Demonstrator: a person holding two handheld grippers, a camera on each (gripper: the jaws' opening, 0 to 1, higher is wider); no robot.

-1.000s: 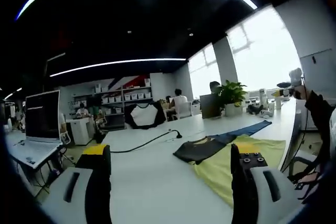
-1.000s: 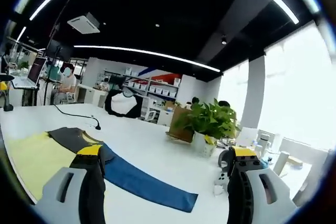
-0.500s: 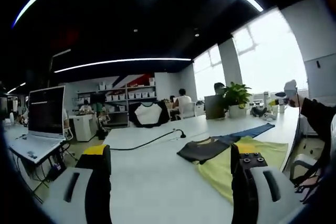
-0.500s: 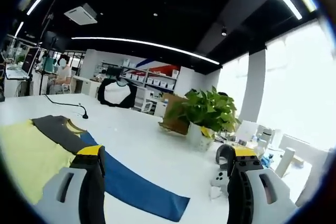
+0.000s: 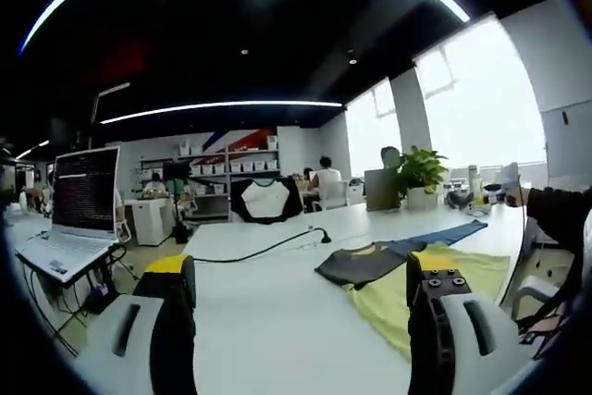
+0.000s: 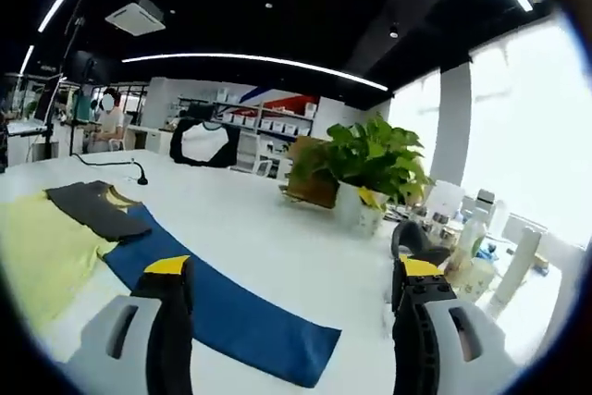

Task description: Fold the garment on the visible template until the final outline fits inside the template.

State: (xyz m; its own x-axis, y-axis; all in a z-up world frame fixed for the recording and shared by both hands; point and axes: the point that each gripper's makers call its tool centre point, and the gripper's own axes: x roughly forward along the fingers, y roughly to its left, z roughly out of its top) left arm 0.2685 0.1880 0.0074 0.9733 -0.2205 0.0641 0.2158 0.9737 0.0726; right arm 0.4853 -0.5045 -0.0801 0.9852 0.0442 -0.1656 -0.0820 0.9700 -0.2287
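A yellow garment (image 5: 442,272) with a dark grey top part (image 5: 363,263) lies flat on the white table (image 5: 277,321). A blue strip (image 5: 446,229) sticks out from under its far side. My left gripper (image 5: 301,270) is open and hangs above the table, left of the garment and apart from it. My right gripper (image 6: 293,267) is open over the blue strip (image 6: 217,312), with the yellow garment (image 6: 37,249) and its grey part (image 6: 91,206) to the left. In the left gripper view the right gripper (image 5: 504,193) appears far right, held by a dark sleeve (image 5: 558,213).
A black cable with a small stand (image 5: 270,246) runs across the table. A laptop (image 5: 79,219) sits at the left. A potted plant (image 6: 368,162), bottles (image 6: 472,261) and a dark object (image 6: 412,240) stand past the strip's end. People sit at desks farther back.
The right gripper has come down closer to the table and the blue strip. The left view has shifted only slightly. The garment lies as before.
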